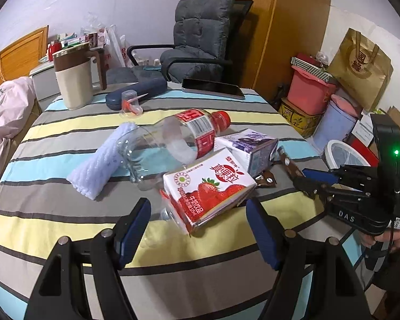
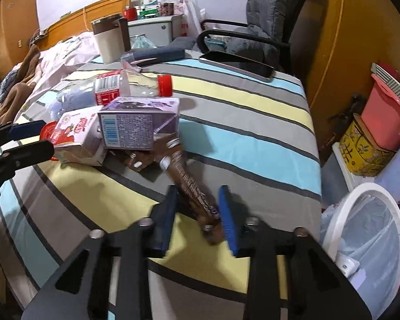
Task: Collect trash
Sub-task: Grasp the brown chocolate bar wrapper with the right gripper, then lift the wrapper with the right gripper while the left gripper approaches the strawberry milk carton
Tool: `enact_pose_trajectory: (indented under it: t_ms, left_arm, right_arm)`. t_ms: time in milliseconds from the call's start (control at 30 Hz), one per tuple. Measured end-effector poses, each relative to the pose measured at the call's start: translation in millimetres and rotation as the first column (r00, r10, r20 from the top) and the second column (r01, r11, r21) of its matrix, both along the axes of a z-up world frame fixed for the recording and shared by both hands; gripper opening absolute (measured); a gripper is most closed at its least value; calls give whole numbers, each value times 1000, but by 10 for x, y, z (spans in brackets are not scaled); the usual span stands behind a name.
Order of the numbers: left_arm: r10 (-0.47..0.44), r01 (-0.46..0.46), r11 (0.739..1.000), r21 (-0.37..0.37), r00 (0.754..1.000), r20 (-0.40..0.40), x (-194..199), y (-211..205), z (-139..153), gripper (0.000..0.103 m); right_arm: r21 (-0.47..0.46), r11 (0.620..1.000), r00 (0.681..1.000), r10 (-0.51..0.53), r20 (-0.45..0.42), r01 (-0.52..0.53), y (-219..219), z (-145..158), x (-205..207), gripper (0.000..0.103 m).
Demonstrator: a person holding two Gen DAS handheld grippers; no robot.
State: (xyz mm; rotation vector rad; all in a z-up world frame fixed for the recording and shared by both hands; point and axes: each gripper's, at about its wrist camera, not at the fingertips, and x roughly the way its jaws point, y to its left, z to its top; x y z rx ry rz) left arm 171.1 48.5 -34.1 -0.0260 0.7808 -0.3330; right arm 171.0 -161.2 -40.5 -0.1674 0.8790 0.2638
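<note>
On the striped table [image 1: 66, 226] lie a strawberry milk carton [image 1: 210, 186], a purple carton [image 1: 249, 146], a clear plastic bottle [image 1: 178, 136] with a red cap, and a long brown snack wrapper [image 2: 186, 176]. My left gripper [image 1: 198, 204] is open, its blue pads on either side of the strawberry carton's near end without touching it. My right gripper [image 2: 197, 190] is shut on the near end of the brown wrapper; the wrapper's far end lies under the purple carton [image 2: 138, 122]. The left wrist view shows the right gripper [image 1: 305, 180] at the table's right edge.
A white bin with a clear liner [image 2: 365, 226] stands on the floor right of the table. A blue cloth [image 1: 98, 168], a lidded mug [image 1: 73, 80], a dark case [image 1: 136, 93], a small plastic cup [image 1: 129, 101] and a phone [image 1: 213, 88] sit further back. A chair stands behind.
</note>
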Motion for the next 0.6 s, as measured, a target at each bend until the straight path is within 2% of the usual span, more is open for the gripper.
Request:
enact_pose_trajectory:
  t_ms: [133,333,433,500,600]
  left_arm:
    - [-25,25,999,-27,1000,-6,-50,-57,20,76]
    - [-117,115,991,-75,993,-24,-187,-234,28,76]
    - [-115,116,993,-16,993,31,-206,-245,132,76]
    - [-81,77,996,42,993,85,-152,-180,235,76]
    - [-84,79,996,45,991,102,15,-65,315,80]
  right_arm:
    - [14,999,999,-45,-11,45,-73,3,-20,17]
    - [58,995,997,-76,-8,76,-149,10,-50,17]
    - [66,995,997,-78,-4,78,-152,21,-57,17]
    - [71,994,997,-79,-1,79,-157,28,-61,17]
    - [77,994,997,-75,-1,74,-157,31,-66,17]
